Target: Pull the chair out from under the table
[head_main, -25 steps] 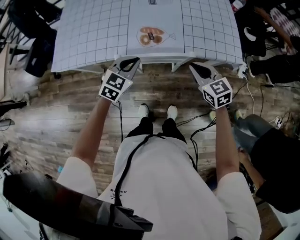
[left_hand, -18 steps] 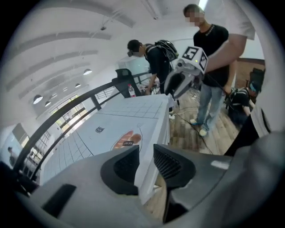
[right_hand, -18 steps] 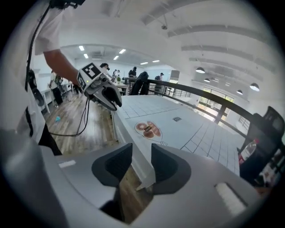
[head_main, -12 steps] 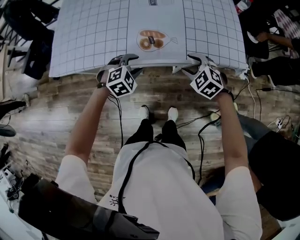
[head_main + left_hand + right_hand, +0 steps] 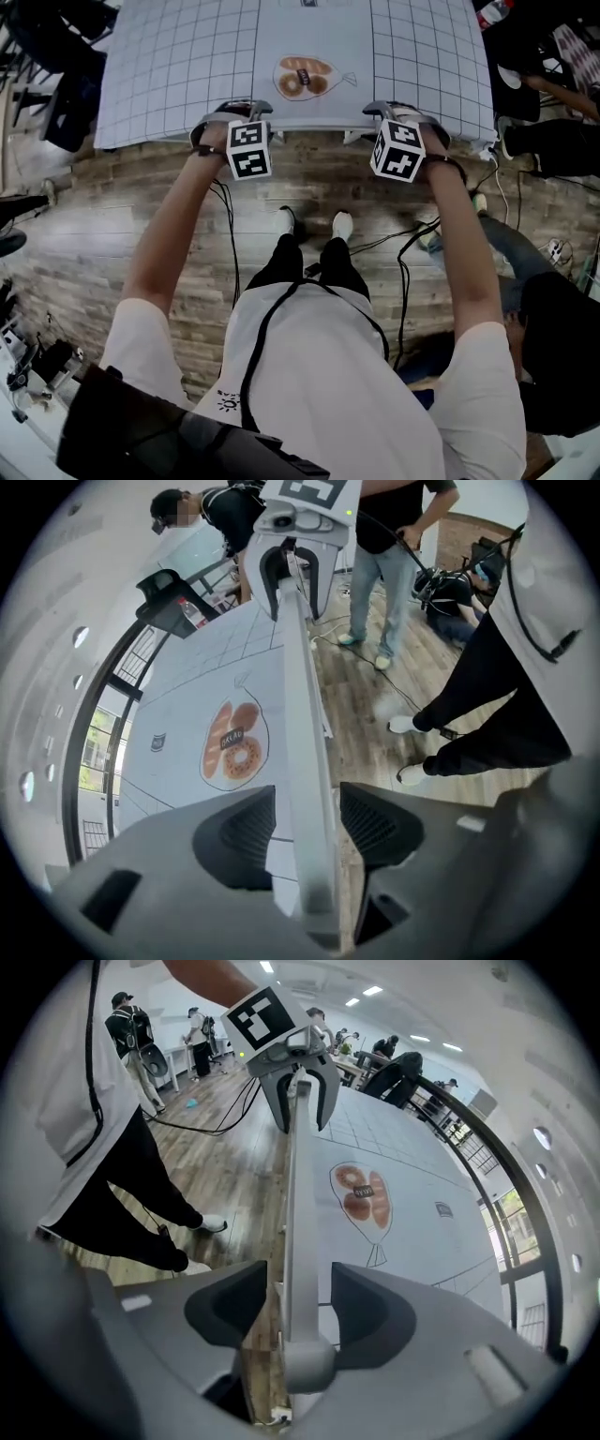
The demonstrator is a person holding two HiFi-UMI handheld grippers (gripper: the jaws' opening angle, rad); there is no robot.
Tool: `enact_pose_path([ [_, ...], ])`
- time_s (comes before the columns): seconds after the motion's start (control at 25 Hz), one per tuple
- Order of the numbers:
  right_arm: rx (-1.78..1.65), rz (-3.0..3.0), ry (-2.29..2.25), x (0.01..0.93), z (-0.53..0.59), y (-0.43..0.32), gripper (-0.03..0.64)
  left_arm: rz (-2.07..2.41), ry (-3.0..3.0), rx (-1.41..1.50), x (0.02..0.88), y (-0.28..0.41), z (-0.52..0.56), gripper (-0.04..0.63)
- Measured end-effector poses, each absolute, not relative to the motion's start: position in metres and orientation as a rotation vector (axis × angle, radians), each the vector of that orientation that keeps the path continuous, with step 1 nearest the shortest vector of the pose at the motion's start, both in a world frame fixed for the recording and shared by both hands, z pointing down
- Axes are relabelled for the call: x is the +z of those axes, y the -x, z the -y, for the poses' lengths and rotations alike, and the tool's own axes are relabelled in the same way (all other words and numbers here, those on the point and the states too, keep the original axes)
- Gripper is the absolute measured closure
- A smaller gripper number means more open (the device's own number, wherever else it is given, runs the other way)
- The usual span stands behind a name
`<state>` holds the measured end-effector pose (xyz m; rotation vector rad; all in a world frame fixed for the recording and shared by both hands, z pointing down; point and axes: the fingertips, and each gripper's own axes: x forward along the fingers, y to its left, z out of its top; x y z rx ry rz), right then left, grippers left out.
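The chair shows only as a white top rail along the near edge of the table, which carries a grid cloth. My left gripper points steeply down over the rail's left end. In the left gripper view the rail runs between its jaws, which are opening, with gaps on both sides. My right gripper straddles the rail's right end. In the right gripper view the rail lies between its jaws, which are closing, and the pads stand just off it.
A bread picture is printed on the cloth. My white shoes stand on the wood floor just behind the rail, with black cables trailing beside them. Seated people are at the right, dark chairs at the left.
Both grippers have rolled and come down from in front of the table edge onto the chair's rail. Their jaws have gone from shut to spread around it.
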<state>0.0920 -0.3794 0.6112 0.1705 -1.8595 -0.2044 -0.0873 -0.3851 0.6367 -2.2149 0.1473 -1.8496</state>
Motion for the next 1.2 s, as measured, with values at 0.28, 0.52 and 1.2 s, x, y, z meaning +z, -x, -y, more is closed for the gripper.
enact_pose_path([
  [0.28,-0.201,1.824,-0.152,0.628,0.383,-0.094,0.475,-0.092,2.182,-1.875,0.652,0.088,0.388,0.423],
  [0.52,-0.232,1.809,-0.153,0.633,0.385,-0.096,0.510,-0.061,2.166,-1.872,0.656,0.086,0.387,0.446],
  [1.2,-0.114,1.823,-0.109,0.631,0.357,-0.094,0.532,-0.008,2.251,-1.909,0.652,0.089,0.366,0.509],
])
